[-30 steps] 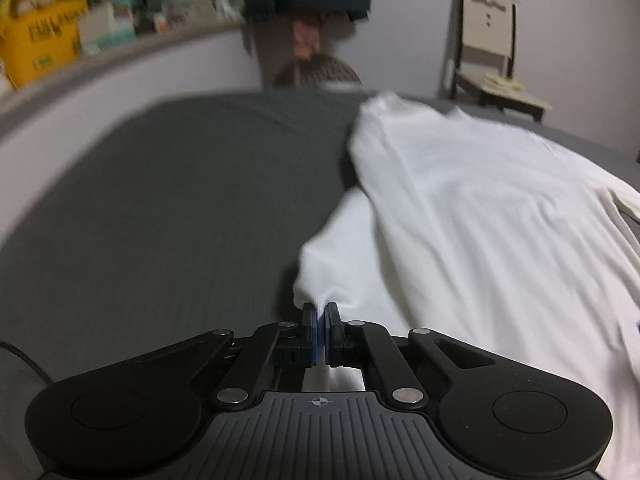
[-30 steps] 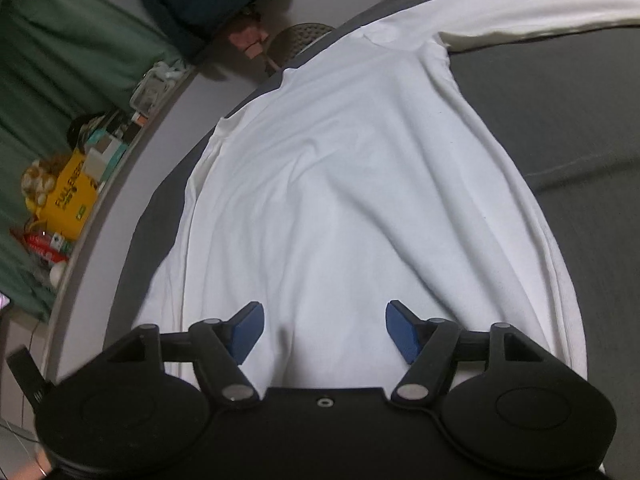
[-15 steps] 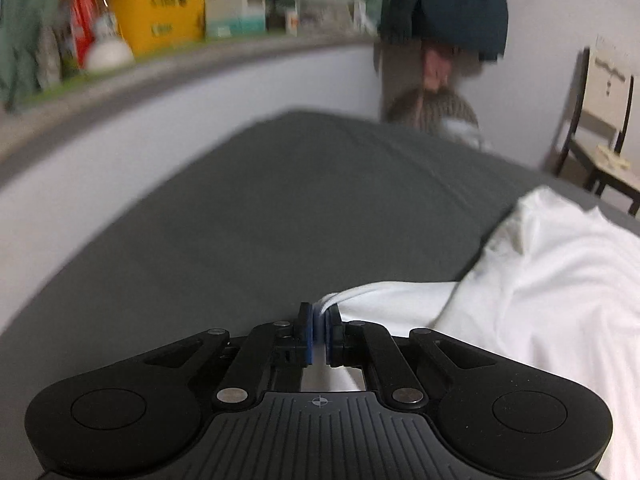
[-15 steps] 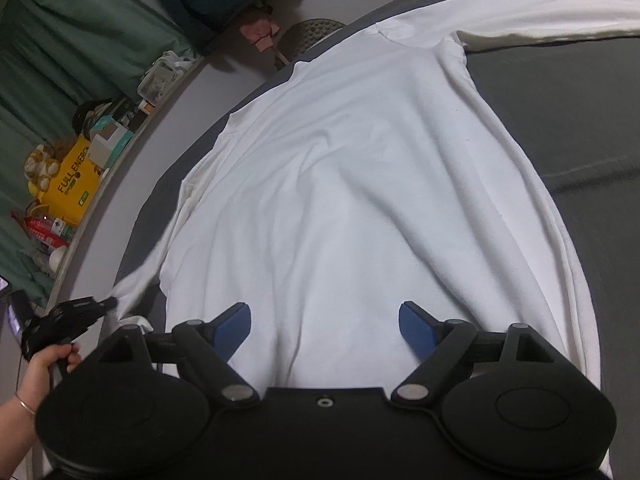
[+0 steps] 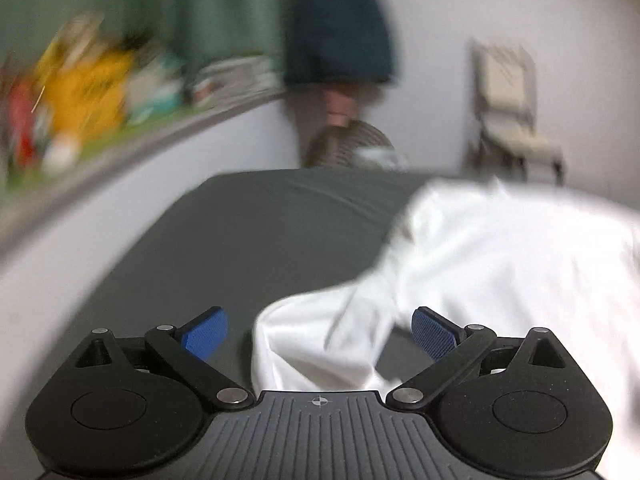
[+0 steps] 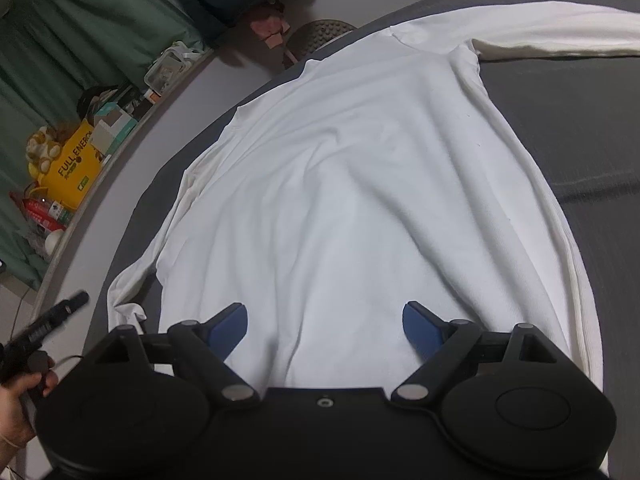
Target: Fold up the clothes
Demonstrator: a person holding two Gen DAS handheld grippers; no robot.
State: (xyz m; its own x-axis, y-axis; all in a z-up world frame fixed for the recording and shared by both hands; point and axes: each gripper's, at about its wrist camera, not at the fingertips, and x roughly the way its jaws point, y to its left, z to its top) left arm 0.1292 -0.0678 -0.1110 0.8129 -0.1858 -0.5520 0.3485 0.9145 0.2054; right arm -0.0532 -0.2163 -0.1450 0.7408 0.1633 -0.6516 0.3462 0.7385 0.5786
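**Both jaws apart over a white shirt on a grey bed**

While the left gripper (image 5: 319,334) stands with its jaws wide apart, a bunched white sleeve (image 5: 316,340) lies between the blue pads (image 5: 202,336), touching neither as far as the blurred picture shows. Just past the right-hand pad the sleeve runs up into the body of the shirt (image 5: 512,264), which spreads ahead and to the right of the jaws. Ahead and to the left of them is bare grey bed (image 5: 240,232). Beyond the bed, left of the jaws, a ledge (image 5: 120,148) carries blurred yellow and red items; straight ahead hangs a dark garment (image 5: 340,28), and far right stands a pale chair (image 5: 516,108).

At the right gripper (image 6: 324,330) the jaws are likewise apart and hold nothing. The shirt (image 6: 360,200) lies flat directly under and ahead of them, its lower part between the pads (image 6: 226,328). Left of the jaws the near sleeve (image 6: 132,292) trails off onto the bed (image 6: 580,120), and a hand (image 6: 18,404) at the far left edge grips the left gripper's black handle (image 6: 44,328). Farther ahead and to the right, the other sleeve (image 6: 560,36) stretches straight out across the bed. Beyond the shirt's collar end sits a round grey object (image 6: 320,36), with a yellow box (image 6: 74,164) on the ledge well to the left.
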